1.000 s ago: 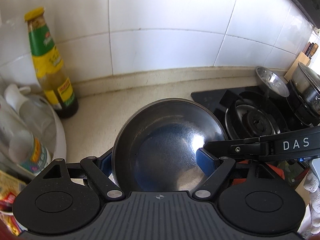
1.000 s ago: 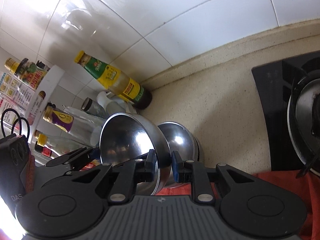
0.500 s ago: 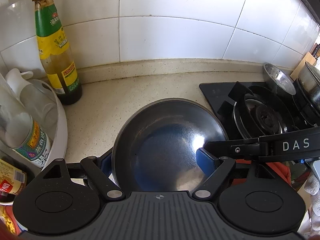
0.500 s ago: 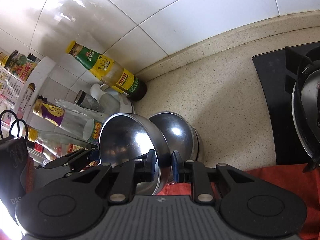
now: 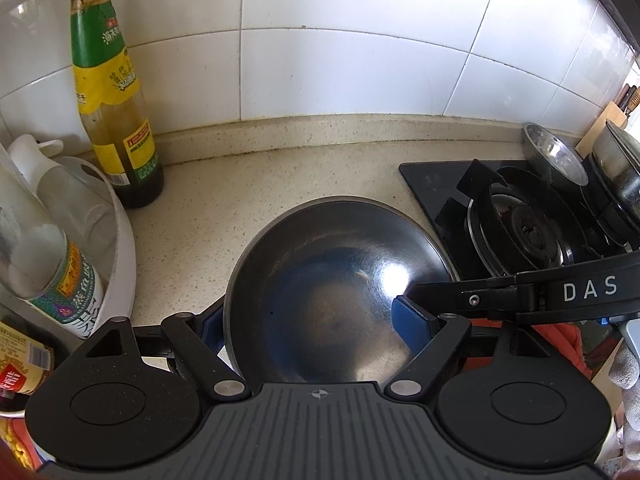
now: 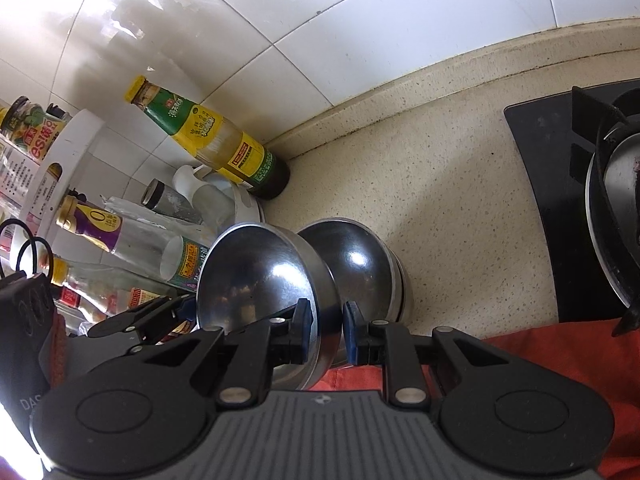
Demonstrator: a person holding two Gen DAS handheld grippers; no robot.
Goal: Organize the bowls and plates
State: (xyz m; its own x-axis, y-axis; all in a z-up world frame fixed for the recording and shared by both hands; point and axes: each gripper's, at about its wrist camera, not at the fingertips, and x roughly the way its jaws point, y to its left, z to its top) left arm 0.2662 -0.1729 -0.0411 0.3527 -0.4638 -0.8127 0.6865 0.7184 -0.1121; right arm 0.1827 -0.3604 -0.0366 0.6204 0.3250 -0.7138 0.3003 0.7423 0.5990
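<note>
A steel bowl (image 5: 336, 292) fills the space between the wide-spread fingers of my left gripper (image 5: 316, 320); whether they touch it is unclear. In the right wrist view the same bowl (image 6: 260, 280) is tilted, and my right gripper (image 6: 326, 326) is shut on its rim, one blue pad inside, one outside. A second steel bowl (image 6: 356, 256) sits on the counter just behind it. The left gripper (image 6: 132, 320) shows at the held bowl's left side.
A green-and-yellow sauce bottle (image 5: 112, 96) stands by the tiled wall. A white rack (image 5: 116, 232) with bottles is at left. A black gas stove (image 5: 520, 224) with a pot and a small steel bowl (image 5: 554, 156) is at right. A red cloth (image 6: 540, 356) lies at the counter front.
Both views have shifted a little: the sauce bottle and the wall now sit lower and closer in view. The held bowl keeps its place between the fingers.
</note>
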